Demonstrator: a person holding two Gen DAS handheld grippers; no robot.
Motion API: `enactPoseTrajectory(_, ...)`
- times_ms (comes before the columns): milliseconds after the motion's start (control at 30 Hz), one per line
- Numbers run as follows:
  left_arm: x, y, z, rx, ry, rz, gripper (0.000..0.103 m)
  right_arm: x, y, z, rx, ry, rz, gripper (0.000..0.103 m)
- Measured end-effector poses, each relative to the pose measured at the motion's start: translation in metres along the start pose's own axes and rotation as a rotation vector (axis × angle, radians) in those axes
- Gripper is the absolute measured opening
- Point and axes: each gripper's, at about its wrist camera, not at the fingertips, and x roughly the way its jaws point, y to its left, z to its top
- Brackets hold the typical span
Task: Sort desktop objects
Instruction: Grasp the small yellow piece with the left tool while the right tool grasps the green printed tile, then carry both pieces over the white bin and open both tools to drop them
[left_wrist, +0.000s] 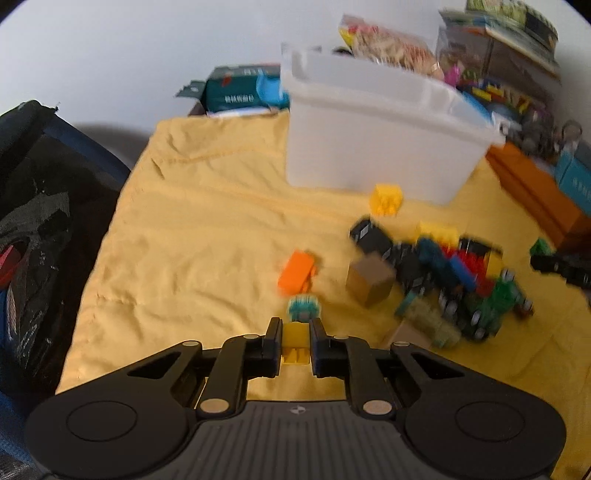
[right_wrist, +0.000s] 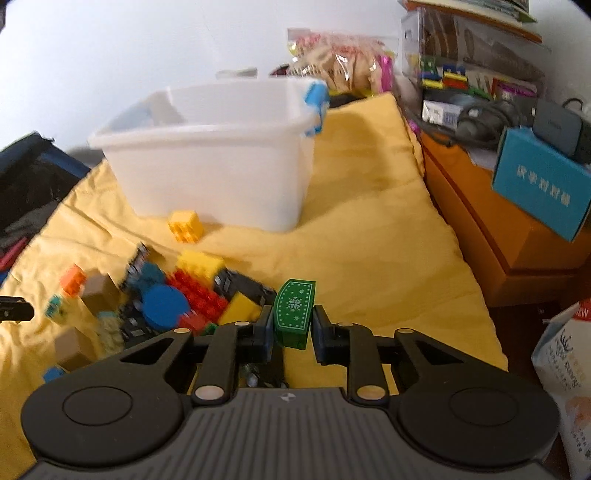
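You're mid-carry on both sides. Your left gripper (left_wrist: 295, 326) has its fingers closed on a yellow block (left_wrist: 295, 334), with a small teal piece (left_wrist: 303, 308) sticking out past the tips; I can't tell if that's fixed to the block or lying on the cloth beyond it. Your right gripper (right_wrist: 293, 321) is clamped on a green patterned block (right_wrist: 294, 314), held upright between the fingers, its white dot-and-snowflake print facing the camera.

Both views are motion-blurred, so fine detail is soft.

The drop target looks like the white bin (right_wrist: 221, 162), translucent plastic, open top, sitting on the yellow cloth (left_wrist: 207, 221) at the far side of the surface. From the right wrist it's far and left of centre; from the left wrist it's far and right. Contents can't be read through the wall.

Next move, as I judge it: lift each piece above the bin's rim before going in, then open the fingers over the opening. The wall is tall next to these blocks, so a low approach would hit it. Go one at a time so the grippers don't crowd each other over the bin.

What remains: the brick pile (right_wrist: 184, 295) of red, blue, yellow and black pieces near-centre on the cloth, a loose yellow brick (right_wrist: 185, 226) just in front of the bin, an orange brick (left_wrist: 297, 272) and a tan cube (left_wrist: 369, 282) beside the pile. I'd say sorting is far from done.

Risk: the green block is gripped only at its lower part, so it may pivot if you swing fast.
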Motion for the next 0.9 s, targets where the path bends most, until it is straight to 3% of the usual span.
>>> enactPoseTrajectory(100, -0.019, -0.004, 0.031, -0.012, -0.078, -0.027, 0.017, -0.012, 0.007, 0.021, -0.007, -0.071, 0.018, 0.024)
enactPoseTrajectory(267, -0.027, -0.02, 0.117, -0.001, -0.18, -0.081, 0.017, -0.015, 0.021, 0.095, -0.033, -0.19, 0.09, 0.024)
enactPoseTrajectory(400, -0.003, -0.038, 0.176, 0.033, -0.198, -0.09, 0.018, 0.016, 0.03, 0.146, -0.041, -0.159, 0.15, 0.024)
enactPoseTrajectory(500, 0.025, -0.047, 0.199, 0.022, -0.173, -0.064, 0.023, 0.045, 0.037, 0.168, -0.082, -0.137, 0.128, 0.024)
enactPoseTrajectory(533, 0.033, -0.049, 0.203, 0.016, -0.161, -0.06, 0.039, 0.055, 0.037, 0.173, -0.08, -0.117, 0.126, 0.026)
enactPoseTrajectory(567, 0.042, -0.049, 0.206, 0.019, -0.141, -0.043, 0.049, 0.062, 0.036, 0.176, -0.083, -0.101, 0.123, 0.034)
enactPoseTrajectory(600, 0.046, -0.05, 0.207, 0.024, -0.131, -0.013, 0.059, 0.067, 0.035, 0.178, -0.09, -0.1, 0.114, 0.046)
enactPoseTrajectory(633, 0.047, -0.049, 0.204, 0.026, -0.134, 0.007, 0.06, 0.07, 0.034, 0.18, -0.1, -0.099, 0.098, 0.065)
enactPoseTrajectory(900, 0.008, -0.034, 0.164, 0.05, -0.17, -0.025, 0.06, 0.018, 0.013, 0.153, -0.099, -0.169, 0.137, 0.065)
